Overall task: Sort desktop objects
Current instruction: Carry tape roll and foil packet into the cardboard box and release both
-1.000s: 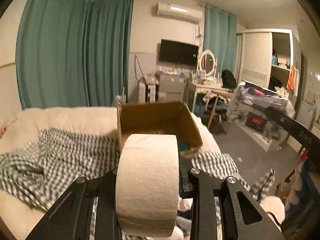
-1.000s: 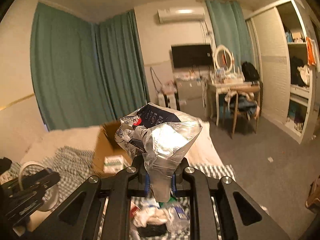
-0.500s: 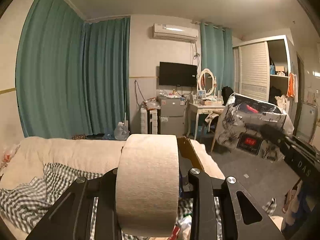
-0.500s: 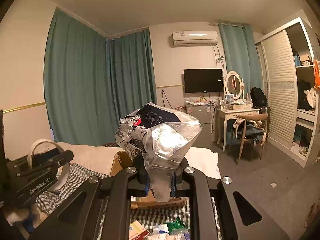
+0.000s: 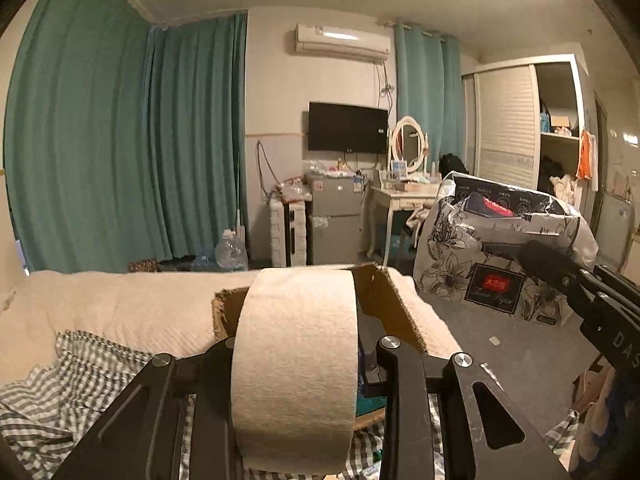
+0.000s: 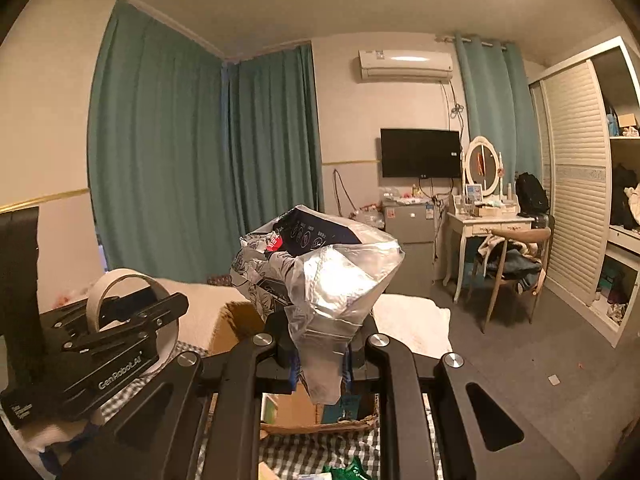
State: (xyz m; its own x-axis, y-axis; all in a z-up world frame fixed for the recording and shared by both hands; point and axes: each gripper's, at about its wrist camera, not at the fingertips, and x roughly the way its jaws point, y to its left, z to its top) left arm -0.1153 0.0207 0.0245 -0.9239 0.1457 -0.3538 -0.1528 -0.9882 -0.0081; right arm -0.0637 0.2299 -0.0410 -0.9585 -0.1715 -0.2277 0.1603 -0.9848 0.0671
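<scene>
A roll of toilet paper (image 5: 294,320) stands on edge between the fingers of my left gripper (image 5: 298,364), which is shut on it. My right gripper (image 6: 320,344) is shut on the crumpled plastic end of a flower-printed tissue pack (image 6: 316,256), held up in the air. An open cardboard box (image 5: 384,300) lies on the bed just beyond both grippers, mostly hidden behind the roll. Seen from the right wrist, the left gripper (image 6: 120,320) with the roll (image 6: 94,300) is at the left and the box (image 6: 234,320) sits behind and below the pack. The pack (image 5: 492,248) also hangs at the right of the left wrist view.
The bed carries a cream blanket (image 5: 120,308) and a grey checked sheet (image 5: 80,364); small packets (image 6: 348,470) lie on the sheet below the box. Past the bed are a fridge (image 5: 334,216), a dressing table (image 6: 488,224), a chair (image 6: 516,264), a wardrobe and grey floor.
Both grippers have risen and moved across the bed with their loads. The box has sunk in both views and the room beyond shows more. The tissue pack looks larger and nearer in the left view.
</scene>
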